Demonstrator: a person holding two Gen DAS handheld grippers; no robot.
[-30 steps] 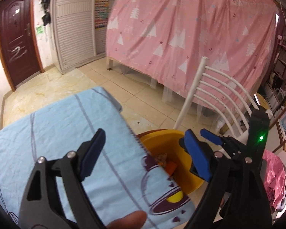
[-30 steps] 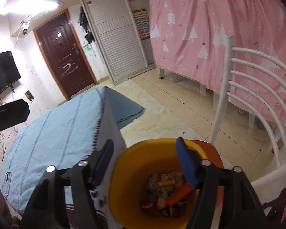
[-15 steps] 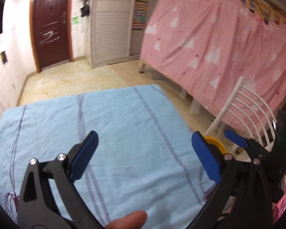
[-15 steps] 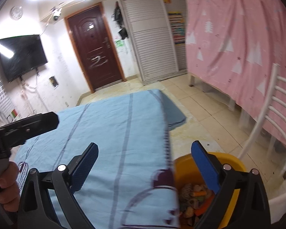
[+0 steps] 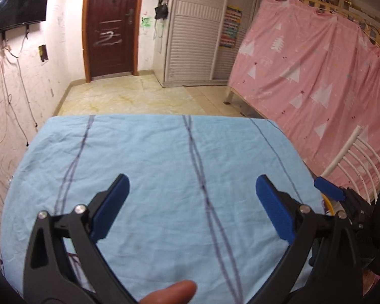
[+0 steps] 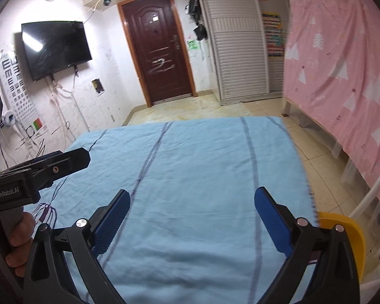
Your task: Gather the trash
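Note:
My left gripper point(image 5: 192, 179) hangs open over a light blue striped cloth point(image 5: 164, 152) that covers the table, with only bare cloth between its blue pads. My right gripper point(image 6: 192, 191) is open too, above the same cloth point(image 6: 202, 152), and holds nothing. No trash shows on the cloth in either view. A yellow bin point(image 6: 347, 230) stands off the table's right edge; only part of its rim shows, and in the left wrist view it is a sliver point(image 5: 328, 205). One blue fingertip point(image 5: 328, 191) of the right gripper shows at the right of that view.
A white slatted chair point(image 6: 375, 179) stands behind the bin, against a pink curtain point(image 5: 316, 76). Beyond the table lie tiled floor point(image 5: 129, 96), a dark red door point(image 6: 159, 50) and a wall television point(image 6: 55, 45). A hand point(image 6: 20, 238) grips the left tool.
Both views have swung left, from over the yellow bin to over the blue cloth. Both sets of jaws have spread wider. The bin has slid to the right edge.

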